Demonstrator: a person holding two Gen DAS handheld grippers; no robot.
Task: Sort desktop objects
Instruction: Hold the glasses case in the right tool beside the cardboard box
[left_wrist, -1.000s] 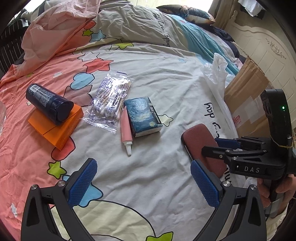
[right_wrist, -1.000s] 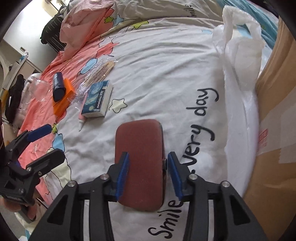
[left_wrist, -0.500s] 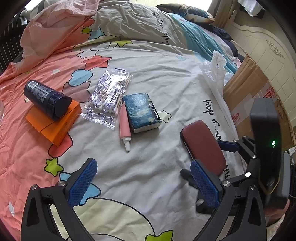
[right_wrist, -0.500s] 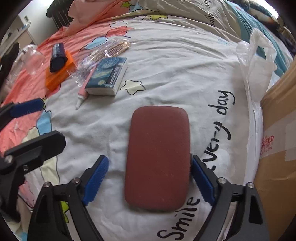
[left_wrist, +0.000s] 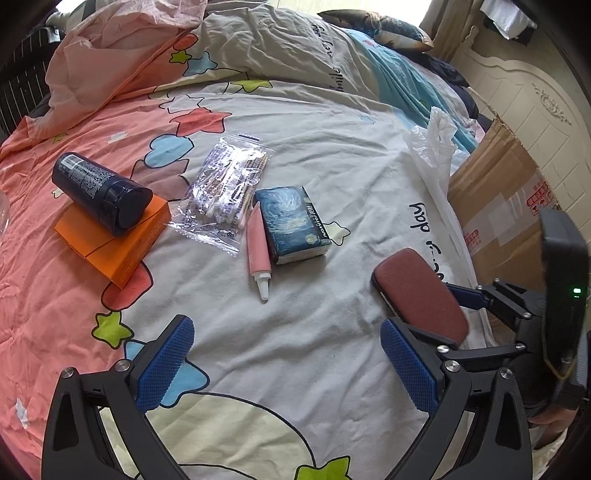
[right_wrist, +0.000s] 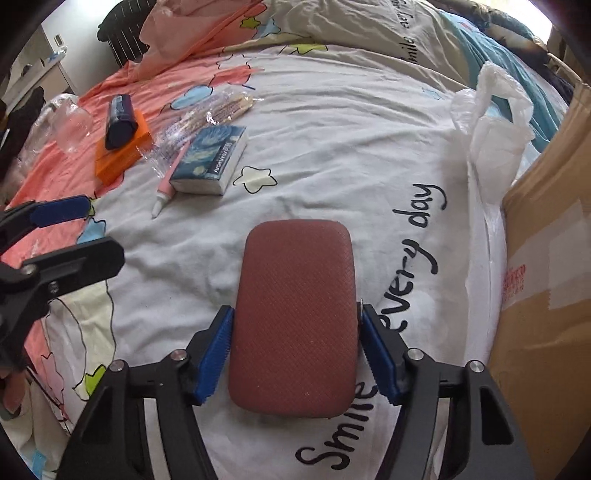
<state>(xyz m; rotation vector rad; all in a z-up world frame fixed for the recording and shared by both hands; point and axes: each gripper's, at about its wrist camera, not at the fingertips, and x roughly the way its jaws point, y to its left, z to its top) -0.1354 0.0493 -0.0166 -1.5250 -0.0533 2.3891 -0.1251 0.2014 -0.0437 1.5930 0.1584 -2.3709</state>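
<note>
The right wrist view shows the right gripper (right_wrist: 295, 350) closing, its blue pads against both long sides of the one maroon case (right_wrist: 295, 310) on the bed (right_wrist: 332, 129). The left wrist view shows the left gripper (left_wrist: 291, 362) with jaws apart, empty. At 11 o'clock lie one tissue pack (left_wrist: 291, 225), one pink tube (left_wrist: 257, 251), one clear bag (left_wrist: 225, 192) holding cotton swabs, and one dark bottle (left_wrist: 101, 194) atop one orange box (left_wrist: 114, 240).

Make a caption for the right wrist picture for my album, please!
Right claw closing on a red case lying on the bedspread.
</note>
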